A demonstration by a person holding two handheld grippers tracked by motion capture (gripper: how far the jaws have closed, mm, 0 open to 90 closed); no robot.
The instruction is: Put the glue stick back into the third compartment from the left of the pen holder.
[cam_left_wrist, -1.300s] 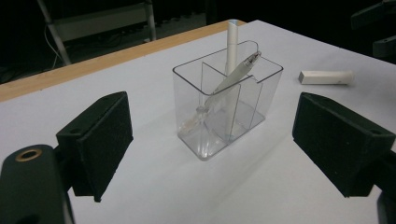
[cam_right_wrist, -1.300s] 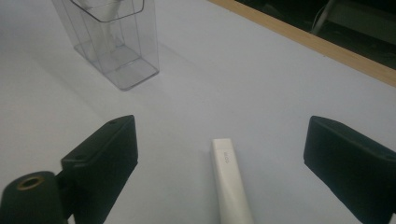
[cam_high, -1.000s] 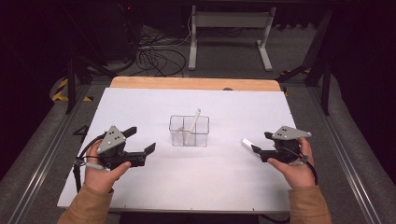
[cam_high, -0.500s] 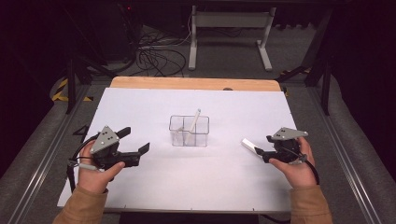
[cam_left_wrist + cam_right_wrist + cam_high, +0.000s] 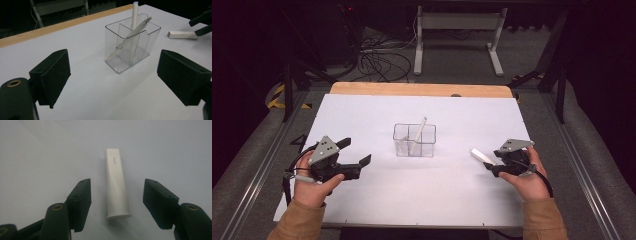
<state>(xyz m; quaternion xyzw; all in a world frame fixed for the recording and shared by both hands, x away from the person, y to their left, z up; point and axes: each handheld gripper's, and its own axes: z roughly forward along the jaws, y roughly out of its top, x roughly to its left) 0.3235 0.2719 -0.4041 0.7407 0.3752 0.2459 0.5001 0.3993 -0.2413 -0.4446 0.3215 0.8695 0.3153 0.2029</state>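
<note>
Small white tube (image 5: 116,185) flat on bench (image 5: 377,115): likely light, stiff, slick; best pinched mid-body. Right gripper (image 5: 117,202) wide astride it; left gripper (image 5: 113,75) wide, empty.

Left hand (image 5: 312,187) comes in from the bottom edge, tan sleeve (image 5: 299,222) on the forearm, gripping the left gripper (image 5: 357,152) low over the near-left part of the table. Jaws spread wide apart, nothing between them, pointing right and slightly forward. Grey plate on top, cable looping off its left side. Right hand (image 5: 528,176), same tan sleeve, holds the right gripper (image 5: 488,169) at the near-right, pointing left and tipped down. Its jaws stand apart, not touching anything; cable curves around the wrist.
</note>
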